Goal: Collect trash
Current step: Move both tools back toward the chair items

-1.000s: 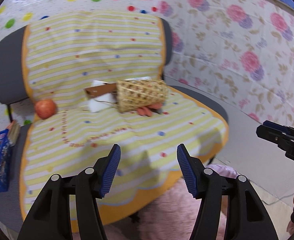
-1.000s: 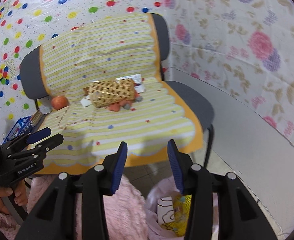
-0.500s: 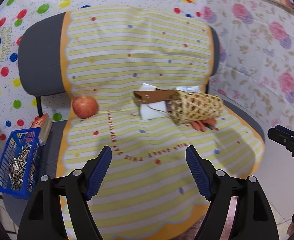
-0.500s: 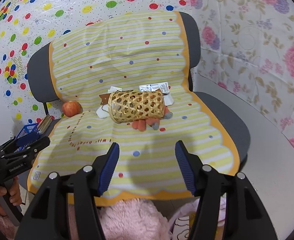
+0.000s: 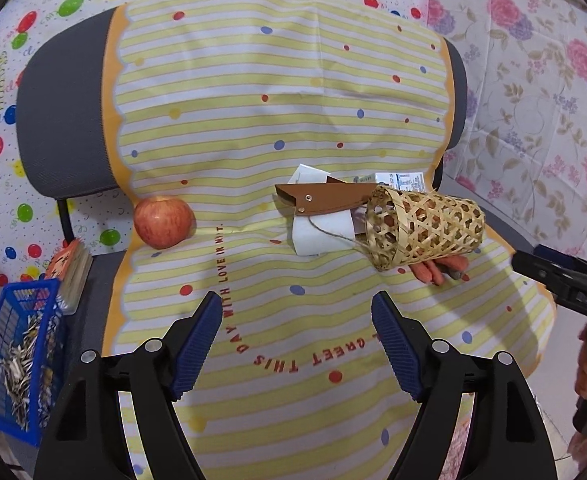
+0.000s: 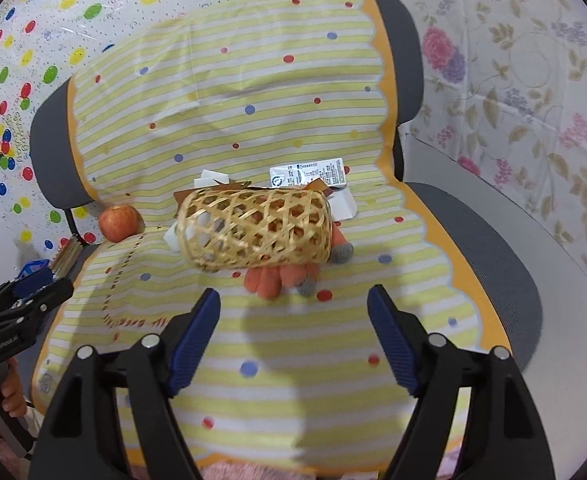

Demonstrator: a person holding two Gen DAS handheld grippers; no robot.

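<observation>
Right gripper [image 6: 293, 336] jaws opening, empty, woven bamboo basket [image 6: 253, 232] lying just ahead, left gripper [image 5: 297, 340] spread, empty, apple [image 5: 163, 222] ahead-left

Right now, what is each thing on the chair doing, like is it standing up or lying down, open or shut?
Woven bamboo basket: lying on its side, resting on the glove.
Orange glove with grey fingertips: flat, partly under basket.
Red apple: upright, alone.
Brown leather sheath: lying flat.
Left gripper: open, empty.
Right gripper: jaws opening, empty.
</observation>
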